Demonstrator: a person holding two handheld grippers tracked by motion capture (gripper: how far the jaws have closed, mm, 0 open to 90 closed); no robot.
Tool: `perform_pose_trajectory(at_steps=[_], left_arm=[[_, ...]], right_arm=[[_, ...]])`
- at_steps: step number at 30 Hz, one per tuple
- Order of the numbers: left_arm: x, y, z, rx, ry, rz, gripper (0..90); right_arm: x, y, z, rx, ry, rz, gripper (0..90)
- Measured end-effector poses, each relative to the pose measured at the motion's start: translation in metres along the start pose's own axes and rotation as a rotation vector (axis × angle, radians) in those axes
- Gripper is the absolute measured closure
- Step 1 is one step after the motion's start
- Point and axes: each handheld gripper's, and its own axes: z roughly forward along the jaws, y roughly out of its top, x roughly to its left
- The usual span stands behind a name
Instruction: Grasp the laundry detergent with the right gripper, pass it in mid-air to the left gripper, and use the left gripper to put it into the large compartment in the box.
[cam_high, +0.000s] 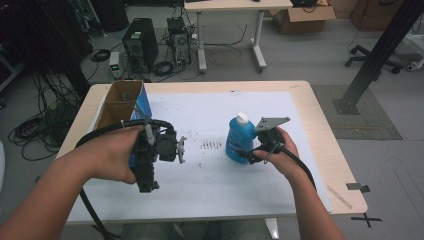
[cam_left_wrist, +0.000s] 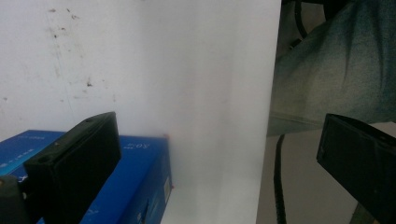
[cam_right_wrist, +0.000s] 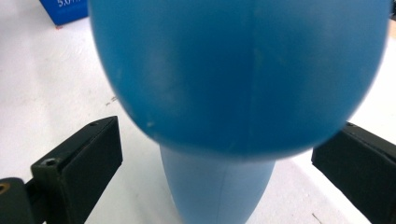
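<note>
A blue bottle (cam_high: 240, 139) with a white cap stands upright on the white mat (cam_high: 210, 107), right of centre. My right gripper (cam_high: 249, 154) is at its near right side, open, with one jaw on each side of the bottle's body (cam_right_wrist: 233, 70); I cannot tell whether the pads touch it. My left gripper (cam_high: 148, 186) is held above the mat's left part, angled down toward the person, open with nothing between its jaws (cam_left_wrist: 219, 135). A blue box (cam_high: 142, 107) with an open cardboard top sits just behind it, and its blue side (cam_left_wrist: 140, 182) lies under the left jaw.
Small dark marks (cam_high: 211, 145) dot the mat between the grippers. The mat's near edge and the person's jeans (cam_left_wrist: 336, 60) are close to the left gripper. Strips of tape (cam_high: 358, 186) lie on the wooden table's right corner. Cables and a computer tower (cam_high: 140, 42) are on the floor beyond.
</note>
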Motion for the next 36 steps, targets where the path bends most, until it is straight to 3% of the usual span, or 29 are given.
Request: perform_pose_trajectory(at_steps=[26,36], left_arm=[[-0.001,0.006,0.000,-0.007,0.003,0.014,0.3],[-0.001,0.005,0.000,-0.011,0.005,0.016,0.3]], right_arm=[[0.004,-0.008,0.011,-0.117,-0.022,0.026,2.1],[0.005,-0.012,0.013,-0.148,-0.050,0.037,9.3]])
